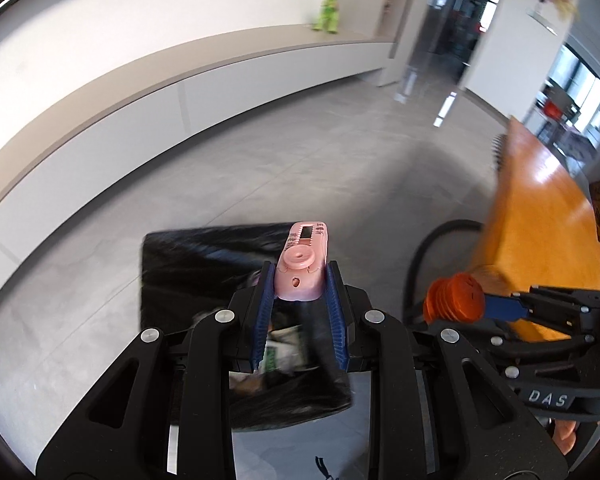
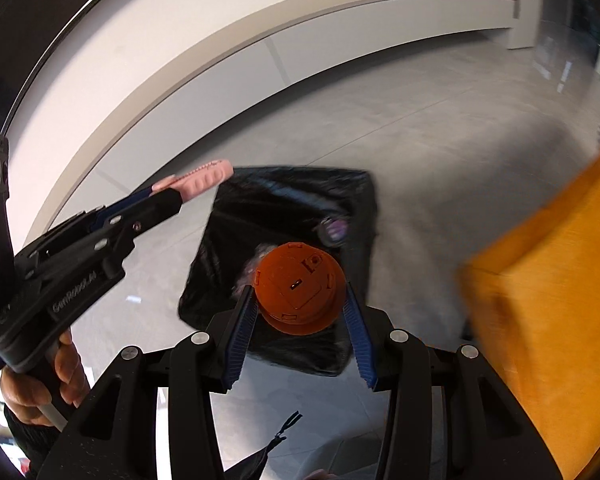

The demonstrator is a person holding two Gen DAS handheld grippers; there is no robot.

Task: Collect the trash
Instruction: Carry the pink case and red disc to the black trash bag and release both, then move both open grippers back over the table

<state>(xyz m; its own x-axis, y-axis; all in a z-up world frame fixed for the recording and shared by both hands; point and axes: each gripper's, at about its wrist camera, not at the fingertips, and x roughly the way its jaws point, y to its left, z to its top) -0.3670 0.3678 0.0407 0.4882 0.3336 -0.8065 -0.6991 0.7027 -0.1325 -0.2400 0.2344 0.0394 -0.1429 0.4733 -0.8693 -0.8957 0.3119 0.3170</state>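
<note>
Both grippers carry refuse above the bin point(image 2: 352, 188), a square container on the grey tiled floor, lined with a glossy, wrinkled black bag; paper and a purple item point(image 2: 334, 232) lie inside. The left gripper point(image 1: 300, 284), jaws narrowly parted, is clamped on a pink piece point(image 1: 302, 264): smooth moulded plastic, oblong with rounded corners, a round boss on its upper face and a small printed label. It is gripped across its short sides by the ribbed blue pads point(image 1: 334, 300), leaving its far end free, presumably so that it drops cleanly on release. The right gripper point(image 2: 300, 304), jaws set wider, is closed on an orange piece point(image 2: 300, 292): matte, cylindrical, ridged round its side, with a flat disc face bearing small slots. It is held across its diameter, directly over the bag's mouth in the right wrist view. In that view the pink piece hangs beside the bin's edge, apparently not yet over the opening. An orange tabletop point(image 1: 540, 216) borders the scene at the right, blurred. Judged stage: transport to the bin, release pending.
</note>
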